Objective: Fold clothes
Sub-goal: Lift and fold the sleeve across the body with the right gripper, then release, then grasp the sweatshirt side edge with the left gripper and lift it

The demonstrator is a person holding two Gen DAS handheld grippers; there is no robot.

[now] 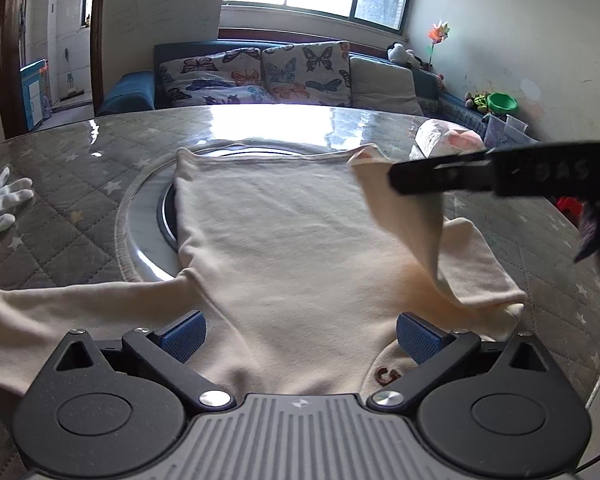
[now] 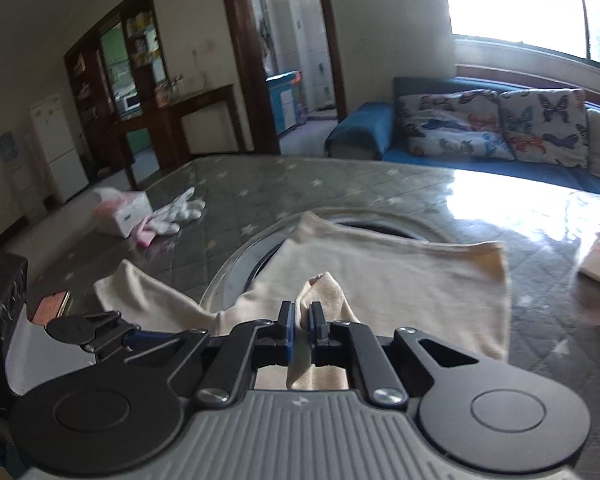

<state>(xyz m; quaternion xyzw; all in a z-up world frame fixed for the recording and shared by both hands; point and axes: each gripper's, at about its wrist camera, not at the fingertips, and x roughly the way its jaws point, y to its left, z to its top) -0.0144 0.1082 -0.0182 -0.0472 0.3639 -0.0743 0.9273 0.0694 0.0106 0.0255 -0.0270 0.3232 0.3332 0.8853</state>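
I'm mid-fold: my right gripper [image 2: 301, 322] has its jaws clenched on a sleeve of the cream long-sleeved cotton top [image 1: 284, 240], which lies on the quilted bench [image 1: 80, 216]. My left gripper [image 1: 300, 338] hangs released at six o'clock. Next I'd lay the sleeve toward nine o'clock.

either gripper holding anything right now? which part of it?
Right gripper is shut on the cream shirt, pinching the end of one sleeve, lifted over the body. Left gripper is open above the shirt, holding nothing.
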